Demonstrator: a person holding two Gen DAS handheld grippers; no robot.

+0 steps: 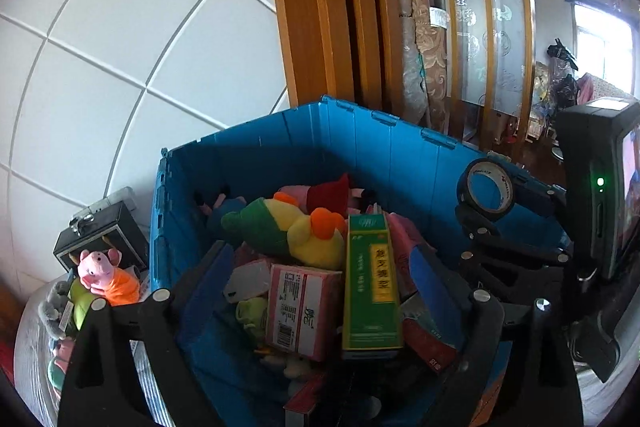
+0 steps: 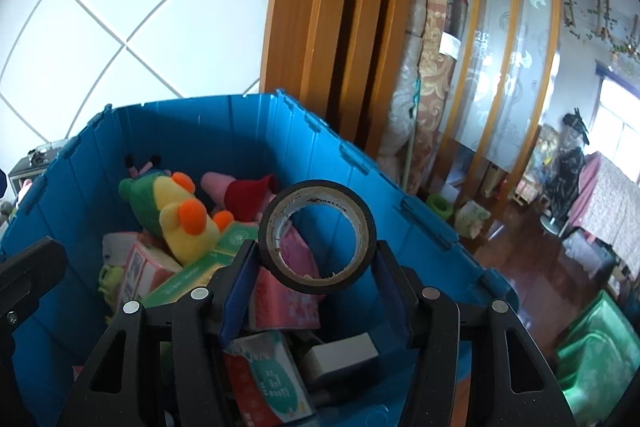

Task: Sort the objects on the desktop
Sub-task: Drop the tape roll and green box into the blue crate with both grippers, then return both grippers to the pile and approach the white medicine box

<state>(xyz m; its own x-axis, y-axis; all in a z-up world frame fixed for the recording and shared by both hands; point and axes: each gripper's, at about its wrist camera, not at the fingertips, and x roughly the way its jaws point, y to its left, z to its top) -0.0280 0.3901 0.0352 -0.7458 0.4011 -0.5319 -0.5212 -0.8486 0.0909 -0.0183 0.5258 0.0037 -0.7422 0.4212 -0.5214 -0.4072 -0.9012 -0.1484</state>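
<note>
A blue plastic crate (image 1: 360, 143) (image 2: 192, 131) holds plush toys and boxes. My right gripper (image 2: 316, 263) is shut on a black roll of tape (image 2: 318, 237) and holds it above the crate's inside; the roll also shows in the left wrist view (image 1: 486, 189). My left gripper (image 1: 320, 291) is open and empty over the crate, its fingers either side of a tall green box (image 1: 372, 287) and a pink box (image 1: 302, 311). A yellow and green plush duck (image 1: 296, 227) (image 2: 176, 215) lies on top of the pile.
A pink pig plush (image 1: 106, 273) sits outside the crate's left wall by a black box (image 1: 100, 239). A white tiled wall stands behind. Wooden door frames (image 2: 344, 27) and a rolled carpet (image 2: 432, 75) stand to the right. A green container (image 2: 596, 351) sits on the floor.
</note>
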